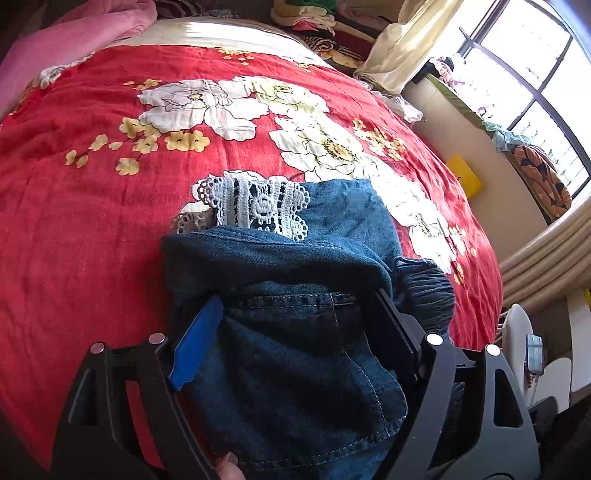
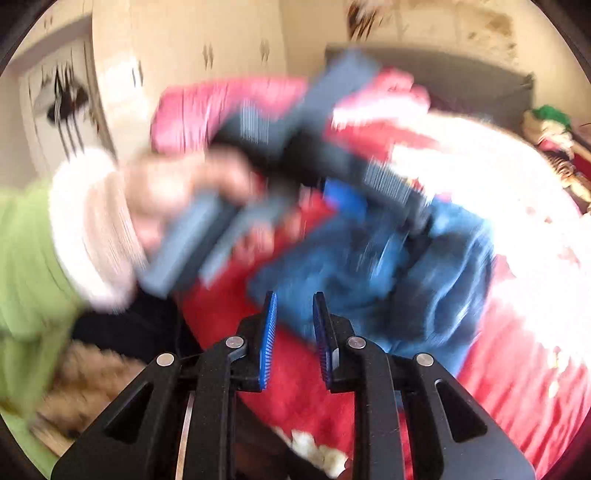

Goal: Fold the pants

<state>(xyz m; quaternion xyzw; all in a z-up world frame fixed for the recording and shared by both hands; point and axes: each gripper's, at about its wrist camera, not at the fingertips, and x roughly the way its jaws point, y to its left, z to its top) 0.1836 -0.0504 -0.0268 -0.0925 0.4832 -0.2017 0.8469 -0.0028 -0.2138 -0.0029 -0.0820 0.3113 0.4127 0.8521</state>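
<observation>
The blue denim pants (image 1: 295, 317) lie bunched on the red floral bedspread (image 1: 92, 229), with a white lace cuff (image 1: 255, 206) at their far end. My left gripper (image 1: 295, 314) is wide open around the folded denim, one blue pad (image 1: 197, 343) on the left and the black finger on the right. In the blurred right wrist view the pants (image 2: 369, 266) lie ahead, with the left gripper (image 2: 314, 166) and the hand holding it over them. My right gripper (image 2: 293, 306) is open with a narrow gap, empty, just short of the pants' near edge.
A pink blanket (image 1: 74, 37) and a pile of clothes (image 1: 317, 22) lie at the far end of the bed. A window (image 1: 535, 74), curtain and yellow box (image 1: 463, 177) are to the right. A green-sleeved arm (image 2: 29, 258) is at the left.
</observation>
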